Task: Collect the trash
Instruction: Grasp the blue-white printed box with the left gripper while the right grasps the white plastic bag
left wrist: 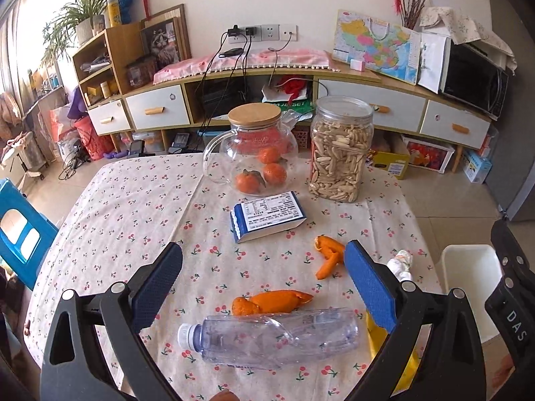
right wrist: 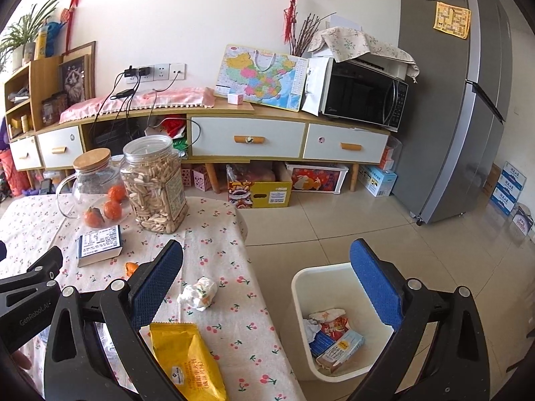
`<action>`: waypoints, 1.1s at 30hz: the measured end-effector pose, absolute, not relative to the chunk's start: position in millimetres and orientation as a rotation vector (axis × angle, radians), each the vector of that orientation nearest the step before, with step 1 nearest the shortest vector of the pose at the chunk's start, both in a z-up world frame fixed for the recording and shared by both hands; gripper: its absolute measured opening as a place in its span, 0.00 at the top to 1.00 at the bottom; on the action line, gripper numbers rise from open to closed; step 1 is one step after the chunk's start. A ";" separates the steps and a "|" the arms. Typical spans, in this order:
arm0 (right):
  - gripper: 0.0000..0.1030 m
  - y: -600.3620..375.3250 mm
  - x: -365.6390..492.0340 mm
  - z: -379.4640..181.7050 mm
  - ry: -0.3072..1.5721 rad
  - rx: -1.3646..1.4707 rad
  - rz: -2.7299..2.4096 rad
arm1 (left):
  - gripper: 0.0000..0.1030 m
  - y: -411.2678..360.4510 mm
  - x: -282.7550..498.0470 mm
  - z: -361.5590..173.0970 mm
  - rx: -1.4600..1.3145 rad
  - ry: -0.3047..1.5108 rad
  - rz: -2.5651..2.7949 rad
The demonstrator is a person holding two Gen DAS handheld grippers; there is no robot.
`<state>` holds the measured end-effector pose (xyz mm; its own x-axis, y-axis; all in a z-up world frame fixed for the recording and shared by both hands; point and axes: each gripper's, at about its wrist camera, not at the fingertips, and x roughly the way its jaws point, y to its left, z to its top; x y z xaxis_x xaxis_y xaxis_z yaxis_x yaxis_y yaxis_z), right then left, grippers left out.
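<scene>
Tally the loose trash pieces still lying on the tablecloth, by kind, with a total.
Orange peel pieces: 2, one far and one near
Crushed plastic bottle: 1
Yellow snack wrapper: 1
Crumpled paper wad: 1
Total: 5

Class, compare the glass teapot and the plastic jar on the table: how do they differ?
The teapot is round with a wooden lid and a handle; the jar is taller, squarer, clear-lidded, without a handle. The teapot holds three oranges; the jar is nearly full of pale seeds. Both are clear, upright and closed.
</scene>
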<state>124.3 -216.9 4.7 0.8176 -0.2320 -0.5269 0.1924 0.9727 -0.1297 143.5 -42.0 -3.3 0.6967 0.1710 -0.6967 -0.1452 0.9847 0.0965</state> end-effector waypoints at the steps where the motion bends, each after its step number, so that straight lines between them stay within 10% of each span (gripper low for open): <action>1: 0.07 -213.9 126.6 1.9 0.580 -0.077 -0.220 | 0.08 -38.4 152.4 -9.6 0.067 0.821 0.161; 25: 0.07 -263.8 196.5 -60.7 0.945 0.111 -0.159 | 0.07 -27.7 315.2 -125.4 0.465 1.244 -0.262; 30: 0.07 -271.2 208.4 -80.6 1.040 0.245 -0.083 | 0.45 -5.9 300.6 -119.4 0.239 1.261 -0.318; 33: 0.07 -266.0 213.0 -89.6 1.066 0.268 -0.049 | 0.45 0.9 278.1 -111.9 0.180 1.254 -0.284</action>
<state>213.0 -266.0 -89.6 0.4860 0.0891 -0.8694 0.1686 0.9665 0.1933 278.1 0.9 -111.9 0.2834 -0.1127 -0.9524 0.3087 0.9509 -0.0207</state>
